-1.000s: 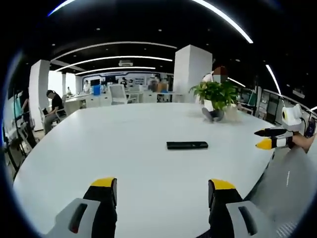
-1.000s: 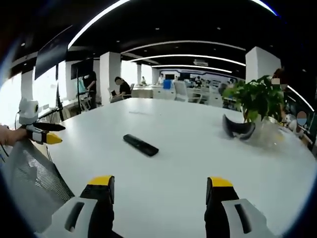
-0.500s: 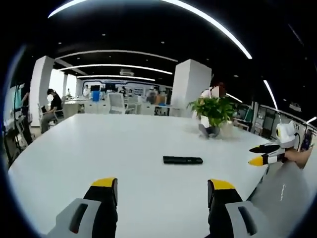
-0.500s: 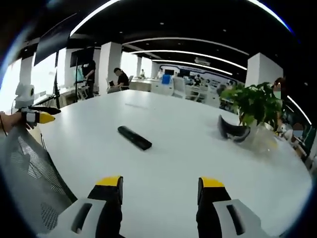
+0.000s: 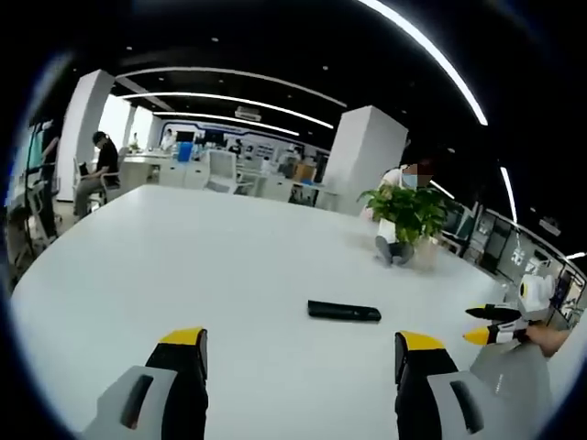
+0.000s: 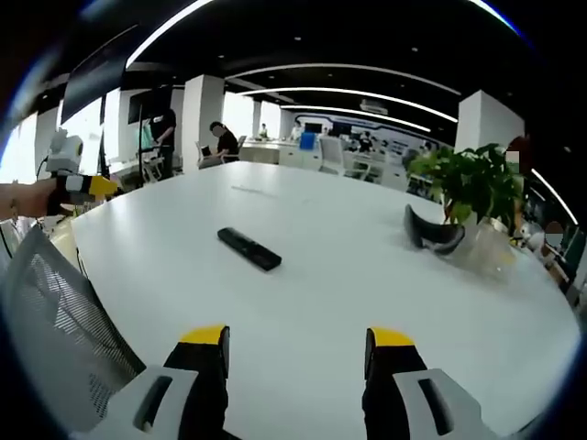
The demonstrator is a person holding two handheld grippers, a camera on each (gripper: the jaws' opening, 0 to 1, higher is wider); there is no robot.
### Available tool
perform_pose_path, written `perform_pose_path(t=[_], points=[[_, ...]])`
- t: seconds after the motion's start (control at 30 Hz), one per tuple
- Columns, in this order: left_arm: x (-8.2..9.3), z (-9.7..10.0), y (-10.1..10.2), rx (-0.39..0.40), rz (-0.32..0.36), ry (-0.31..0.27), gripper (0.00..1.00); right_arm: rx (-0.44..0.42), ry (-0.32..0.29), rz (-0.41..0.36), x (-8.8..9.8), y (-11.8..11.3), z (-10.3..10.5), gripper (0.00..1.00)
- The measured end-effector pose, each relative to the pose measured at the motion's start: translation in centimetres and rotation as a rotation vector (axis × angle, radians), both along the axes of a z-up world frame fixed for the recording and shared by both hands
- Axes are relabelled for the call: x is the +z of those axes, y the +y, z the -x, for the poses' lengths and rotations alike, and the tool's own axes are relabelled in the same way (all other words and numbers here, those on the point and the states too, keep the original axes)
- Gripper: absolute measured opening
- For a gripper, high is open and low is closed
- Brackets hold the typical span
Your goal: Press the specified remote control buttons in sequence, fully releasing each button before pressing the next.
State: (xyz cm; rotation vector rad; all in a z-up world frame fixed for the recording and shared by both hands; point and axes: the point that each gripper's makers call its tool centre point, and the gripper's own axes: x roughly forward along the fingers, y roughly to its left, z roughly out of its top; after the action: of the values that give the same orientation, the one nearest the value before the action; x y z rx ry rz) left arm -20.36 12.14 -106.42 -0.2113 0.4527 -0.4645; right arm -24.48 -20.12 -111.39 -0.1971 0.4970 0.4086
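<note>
Left gripper [image 5: 301, 346] and right gripper [image 6: 295, 337] both hover over the near edge of the white tabletop [image 6: 321, 275] with fingers apart and empty, the black remote control [image 6: 249, 248] lying flat mid-table beyond them, a potted plant [image 6: 472, 183] farther right

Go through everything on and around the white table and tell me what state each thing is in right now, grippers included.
Remote control: lying flat on the white table, untouched.
Left gripper: open, empty, short of the remote.
Right gripper: open, empty, short of the remote.
Potted plant: upright at the table's far side.
Dark curved object: resting beside the plant.
Mesh chair: at the table's edge, unoccupied.
</note>
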Motion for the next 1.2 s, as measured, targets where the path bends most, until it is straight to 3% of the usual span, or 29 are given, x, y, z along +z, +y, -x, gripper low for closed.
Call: perform_pose_path(t=[0.2,0.37,0.53,0.7,0.87,1.03,1.2], points=[[-0.5,-0.8,-3.7,-0.098,0.002,0.024,0.86,-0.055,-0.003,-0.050,0.2,-0.7,-0.1,0.56],[-1.1,-1.7,-6.5,-0.177,0.006,0.054,0.85,-0.066,-0.003,-0.040,0.2,-1.0,-0.1,0.54],[-1.4,-3.4,-7.9,-0.213,0.047,0.086,0.87,-0.076,0.000,-0.036,0.1,-1.2,-0.1,0.55],[-2.3,-4.9,-8.7,-0.236,0.032,0.108,0.86,-0.065,0.015,-0.023,-0.2,-1.0,0.0,0.55],[-3.2,-5.4,-10.0,-0.231,0.119,0.165,0.85,-0.046,0.016,-0.018,-0.2,-0.7,0.1,0.53],[-4.2,-6.3,-10.4,-0.231,0.122,0.190,0.83,-0.065,0.018,-0.019,-0.3,-1.1,0.1,0.53],[-4.4,-7.0,-11.1,-0.233,0.178,0.218,0.76,-0.065,0.024,-0.035,-0.4,-1.1,0.1,0.53]])
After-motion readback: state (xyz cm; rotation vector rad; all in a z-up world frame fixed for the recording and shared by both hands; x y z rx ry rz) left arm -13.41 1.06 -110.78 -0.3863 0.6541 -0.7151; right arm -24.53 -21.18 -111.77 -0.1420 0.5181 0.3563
